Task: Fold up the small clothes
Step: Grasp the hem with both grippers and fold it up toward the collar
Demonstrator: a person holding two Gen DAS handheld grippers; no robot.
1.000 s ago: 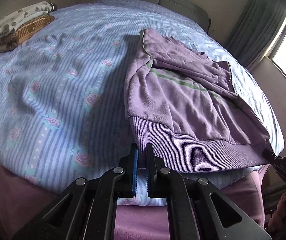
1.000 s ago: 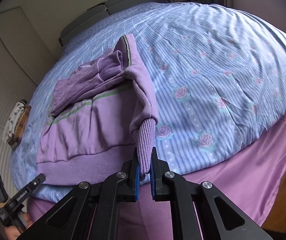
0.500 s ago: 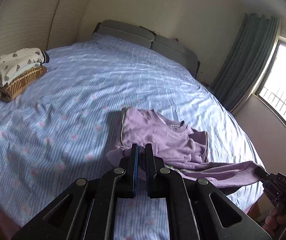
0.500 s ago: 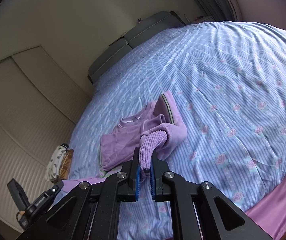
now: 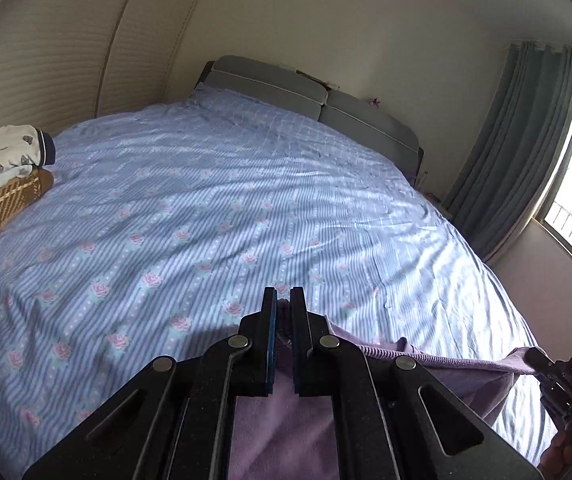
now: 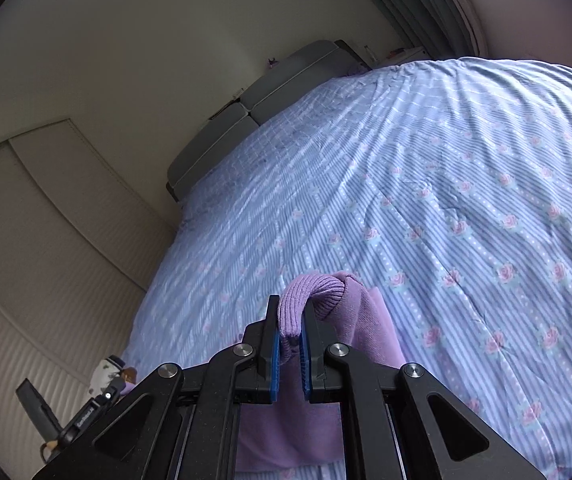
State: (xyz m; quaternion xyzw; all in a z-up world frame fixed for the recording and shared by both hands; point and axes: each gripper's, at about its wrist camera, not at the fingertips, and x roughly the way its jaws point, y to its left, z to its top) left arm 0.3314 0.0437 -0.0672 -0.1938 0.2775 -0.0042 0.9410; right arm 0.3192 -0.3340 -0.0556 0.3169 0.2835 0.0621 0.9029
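- Left wrist view: left gripper (image 5: pixel 282 312) clamped on a corner of the purple sweatshirt (image 5: pixel 286 420), lilac cloth pinched between the blue pads.
- Sweatshirt hangs below and toward the camera, near the foot of the bed (image 5: pixel 214 208); its ribbed hem (image 5: pixel 445 358) runs taut to the right gripper (image 5: pixel 533 360) at the right edge (a bit of the person's hand shows under it).
- Folded stack (image 5: pixel 2 184) sits at the bed's far left edge, a white printed piece on a brown plaid one, well apart from the work.
- Judgement: step in hand is carrying the hem over to lay the garment in half. Keep both corners level and the hem stretched, so the cloth lands flat without a crease across it.
- Right wrist view: right gripper (image 6: pixel 289 332) shut on the ribbed corner (image 6: pixel 313 296), which bulges up over the pads; the softer fleece body drapes below, close to the bedspread.
- Left gripper (image 6: pixel 102 396) shows low left, beside the stack.
- Sweatshirt: pale purple fleece, thick knit ribbing, limp and heavy-draping (likely to sag in the middle if the two hands drift together).
- Judgement: lower both corners at once onto open bedspread, release only once the hem lies straight.
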